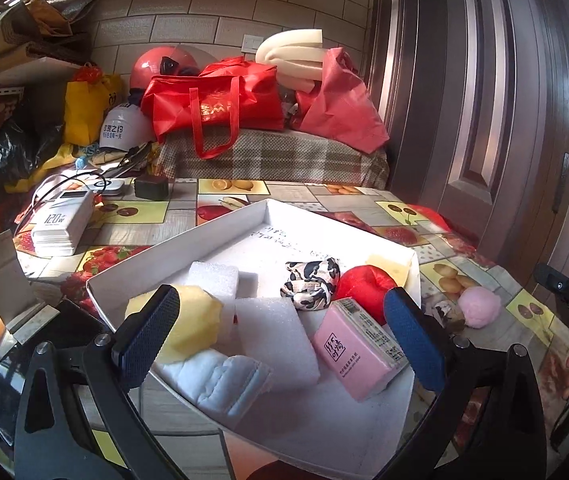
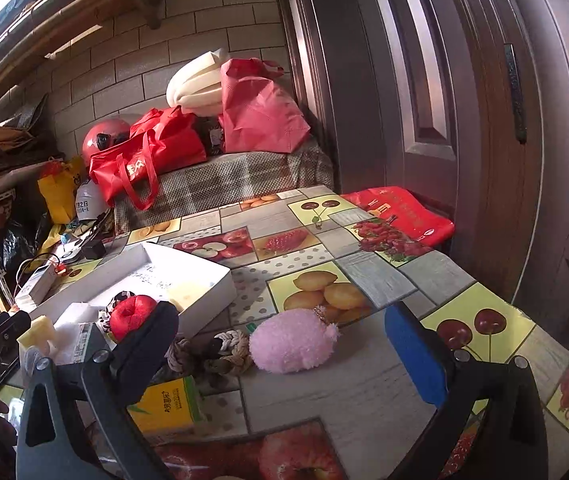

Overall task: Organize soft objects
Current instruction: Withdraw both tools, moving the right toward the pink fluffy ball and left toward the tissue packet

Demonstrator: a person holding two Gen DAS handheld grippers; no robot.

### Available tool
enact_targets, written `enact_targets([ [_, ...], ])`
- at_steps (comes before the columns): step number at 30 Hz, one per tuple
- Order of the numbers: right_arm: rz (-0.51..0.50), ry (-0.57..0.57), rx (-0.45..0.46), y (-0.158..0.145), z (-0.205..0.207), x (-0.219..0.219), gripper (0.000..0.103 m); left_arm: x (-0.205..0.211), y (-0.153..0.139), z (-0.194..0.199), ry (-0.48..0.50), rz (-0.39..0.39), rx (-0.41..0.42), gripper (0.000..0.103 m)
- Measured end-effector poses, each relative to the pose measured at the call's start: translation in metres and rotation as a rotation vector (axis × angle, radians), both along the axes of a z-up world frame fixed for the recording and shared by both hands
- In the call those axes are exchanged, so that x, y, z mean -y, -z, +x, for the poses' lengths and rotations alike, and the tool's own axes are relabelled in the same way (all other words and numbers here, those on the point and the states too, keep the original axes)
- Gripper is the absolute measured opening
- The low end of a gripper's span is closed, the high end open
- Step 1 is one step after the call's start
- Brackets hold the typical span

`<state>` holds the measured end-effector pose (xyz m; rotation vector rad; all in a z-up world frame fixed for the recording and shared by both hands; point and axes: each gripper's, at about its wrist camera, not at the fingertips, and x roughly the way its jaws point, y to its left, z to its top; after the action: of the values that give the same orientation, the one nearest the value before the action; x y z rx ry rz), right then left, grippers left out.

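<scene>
Pink pompom lies straight ahead of the right gripper, outside the box.

The table (image 2: 364, 380) with the fruit-pattern cloth carries a white box (image 1: 172, 240) on its left part, and most soft things are already inside: foam blocks (image 1: 272, 332), a pink tissue pack (image 1: 358, 346), a red cushion (image 1: 360, 284) and a spotted scarf (image 1: 312, 280). The pink pompom (image 2: 290, 340) is still on the bare cloth, just right of the box, with a knotted rope (image 2: 212, 350) touching its left side. Its long axis runs left to right, across the line of the right gripper (image 2: 284, 352), which is wide open and empty and clearly the nearer one. The left gripper (image 1: 280, 332) is also wide open and empty, above the near part of the box. I judge the right one should go forward and close across the pompom's short side.
</scene>
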<state>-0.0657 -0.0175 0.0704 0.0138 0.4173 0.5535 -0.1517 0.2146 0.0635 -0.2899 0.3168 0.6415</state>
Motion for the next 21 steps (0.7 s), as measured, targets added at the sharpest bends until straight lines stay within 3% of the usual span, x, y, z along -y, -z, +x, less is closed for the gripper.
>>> enact_targets([
  [4, -0.066, 0.109, -0.011, 0.017, 0.015, 0.012, 0.103, 0.025, 0.002, 0.014, 0.112, -0.006, -0.003, 0.103],
  [5, -0.087, 0.117, -0.059, 0.024, 0.022, 0.012, 0.103, 0.032, 0.002, 0.019, 0.139, 0.006, -0.016, 0.103],
  [7, -0.067, 0.095, -0.133, 0.029, 0.03, 0.014, 0.103, 0.048, 0.001, 0.026, 0.183, 0.041, -0.031, 0.103],
  [14, -0.078, 0.099, -0.155, 0.031, 0.029, 0.016, 0.103, 0.08, 0.001, 0.04, 0.311, 0.104, -0.078, 0.103],
  [21, -0.064, 0.114, -0.224, 0.036, 0.042, 0.02, 0.103, 0.08, 0.003, 0.043, 0.327, 0.09, -0.097, 0.103],
])
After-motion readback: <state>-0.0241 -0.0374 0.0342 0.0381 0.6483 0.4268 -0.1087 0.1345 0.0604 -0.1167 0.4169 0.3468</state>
